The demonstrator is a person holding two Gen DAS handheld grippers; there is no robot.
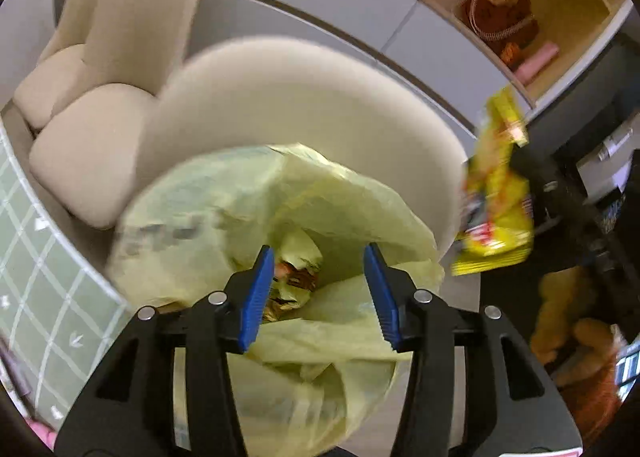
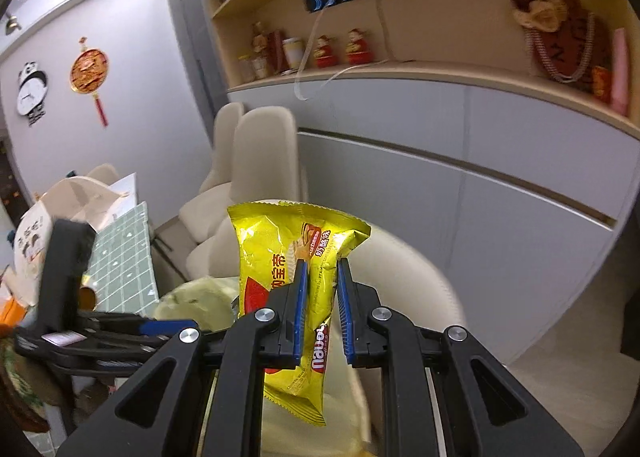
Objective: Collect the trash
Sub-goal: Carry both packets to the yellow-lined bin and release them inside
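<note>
Wrapper, yellow snack packet, sits clamped between the blue pads of the right gripper, long axis upright, top edge above the fingertips and bottom hanging below them. Bag, pale yellow plastic, lies to the left of and lower than the wrapper, resting against a cream chair; some trash already shows inside its mouth. Left gripper hovers at the bag opening, jaws apart, holding nothing that I can see. Judgement: right hand must carry leftward and down over the mouth before release.
</note>
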